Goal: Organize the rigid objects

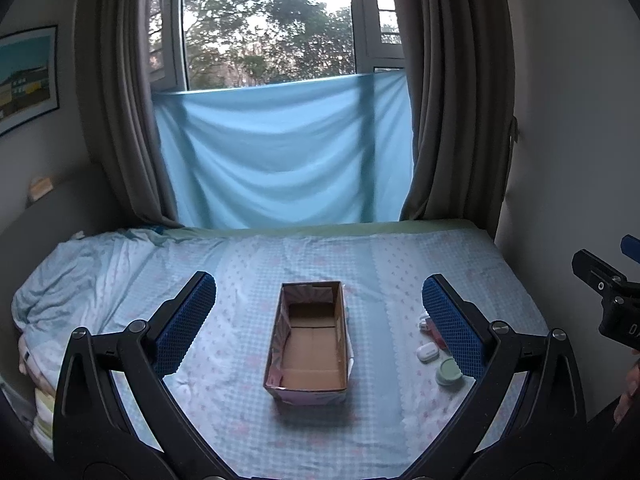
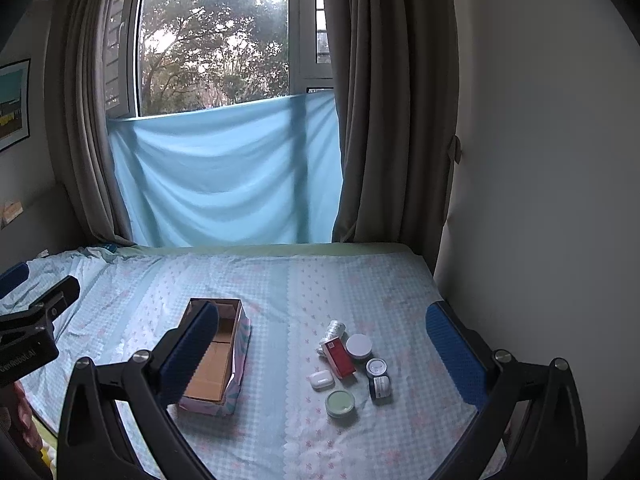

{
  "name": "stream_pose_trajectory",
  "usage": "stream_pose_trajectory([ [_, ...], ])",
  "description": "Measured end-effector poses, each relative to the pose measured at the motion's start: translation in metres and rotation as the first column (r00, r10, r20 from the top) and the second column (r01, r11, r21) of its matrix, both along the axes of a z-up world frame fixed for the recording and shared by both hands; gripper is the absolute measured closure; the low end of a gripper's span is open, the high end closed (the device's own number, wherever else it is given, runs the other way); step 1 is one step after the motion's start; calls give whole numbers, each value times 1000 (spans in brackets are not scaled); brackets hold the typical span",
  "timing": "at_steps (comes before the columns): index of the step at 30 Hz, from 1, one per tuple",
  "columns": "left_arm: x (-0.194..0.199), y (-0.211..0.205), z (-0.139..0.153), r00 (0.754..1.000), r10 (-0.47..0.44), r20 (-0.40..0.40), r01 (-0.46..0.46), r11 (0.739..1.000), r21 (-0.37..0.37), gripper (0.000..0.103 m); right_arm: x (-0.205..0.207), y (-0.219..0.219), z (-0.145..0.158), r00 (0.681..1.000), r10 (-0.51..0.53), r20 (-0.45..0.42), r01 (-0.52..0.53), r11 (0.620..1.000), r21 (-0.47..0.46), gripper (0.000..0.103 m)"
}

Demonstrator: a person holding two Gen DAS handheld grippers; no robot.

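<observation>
An open, empty cardboard box (image 1: 312, 344) (image 2: 214, 364) lies on the bed. To its right sits a cluster of small items: a red box (image 2: 339, 357), a white earbud case (image 2: 321, 379), a green-lidded jar (image 2: 340, 403), a white-lidded jar (image 2: 359, 346), a small white-capped jar (image 2: 376, 367), a dark jar (image 2: 380, 387) and a silvery tube (image 2: 334, 330). My left gripper (image 1: 319, 316) is open above the box. My right gripper (image 2: 322, 342) is open and empty above the cluster.
The bed carries a light blue patterned sheet (image 1: 240, 264), rumpled at the left (image 1: 80, 276). A blue cloth (image 1: 280, 152) and grey curtains (image 1: 452, 100) hang at the window behind. A white wall (image 2: 540, 200) borders the bed's right side.
</observation>
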State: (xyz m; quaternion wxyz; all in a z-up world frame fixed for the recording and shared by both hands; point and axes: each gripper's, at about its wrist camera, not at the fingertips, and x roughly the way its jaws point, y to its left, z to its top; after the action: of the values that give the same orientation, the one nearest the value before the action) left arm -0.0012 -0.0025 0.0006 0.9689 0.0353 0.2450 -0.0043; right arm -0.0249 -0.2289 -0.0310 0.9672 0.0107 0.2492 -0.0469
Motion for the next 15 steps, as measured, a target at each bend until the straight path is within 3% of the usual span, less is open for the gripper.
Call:
stream_pose_trajectory([
  [7, 5, -3, -1, 1000, -5, -24, 4, 1000, -6, 1, 2, -2, -1, 1000, 13, -4, -13, 1000, 15, 0],
  [15, 24, -12, -13, 994, 3, -112, -2, 1000, 3, 1, 25, -10, -10, 998, 44, -46, -43, 999, 26, 0],
])
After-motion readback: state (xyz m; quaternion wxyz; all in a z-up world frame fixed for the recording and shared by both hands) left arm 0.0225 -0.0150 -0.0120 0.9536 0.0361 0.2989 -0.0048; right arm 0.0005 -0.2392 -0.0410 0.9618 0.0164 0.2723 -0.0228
